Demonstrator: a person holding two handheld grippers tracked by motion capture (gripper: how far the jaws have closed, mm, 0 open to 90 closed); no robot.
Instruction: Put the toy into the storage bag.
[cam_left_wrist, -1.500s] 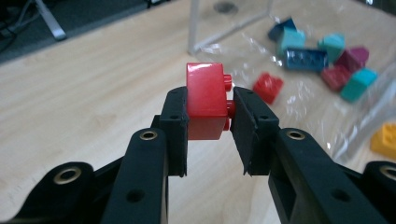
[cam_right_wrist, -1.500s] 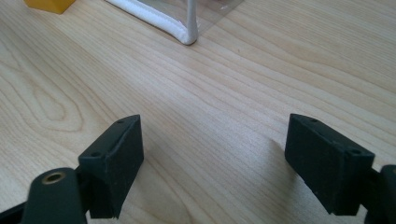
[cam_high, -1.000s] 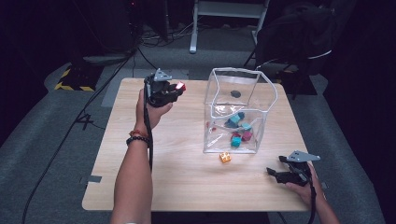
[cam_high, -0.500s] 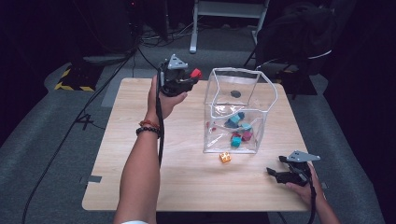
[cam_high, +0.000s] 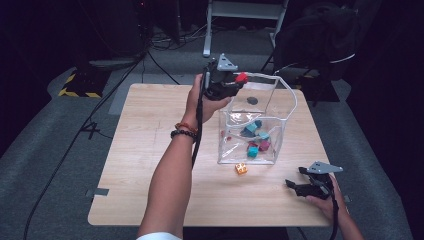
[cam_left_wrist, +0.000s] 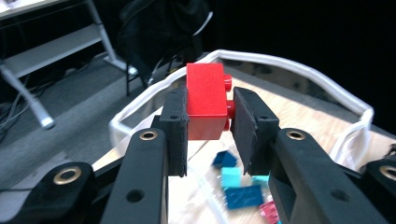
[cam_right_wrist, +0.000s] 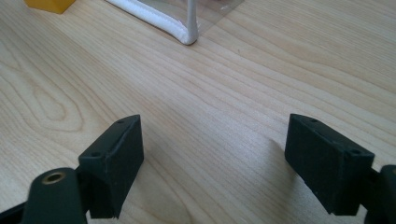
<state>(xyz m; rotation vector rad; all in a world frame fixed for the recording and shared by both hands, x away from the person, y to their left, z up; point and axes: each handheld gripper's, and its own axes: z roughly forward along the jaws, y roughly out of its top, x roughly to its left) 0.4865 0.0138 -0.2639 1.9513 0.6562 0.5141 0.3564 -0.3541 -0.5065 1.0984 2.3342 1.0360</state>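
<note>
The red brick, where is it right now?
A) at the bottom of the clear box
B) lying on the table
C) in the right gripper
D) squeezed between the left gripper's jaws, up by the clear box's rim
D: the red brick sits clamped in the left gripper, at the white rim of the clear box.

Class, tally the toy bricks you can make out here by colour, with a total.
Red plastic brick, in left gripper: 1
Orange plastic brick, on table: 1
Blue or turquoise plastic bricks, in clear box: 4
Pink plastic brick, in box: 1
Total: 7 that can be made out
</note>
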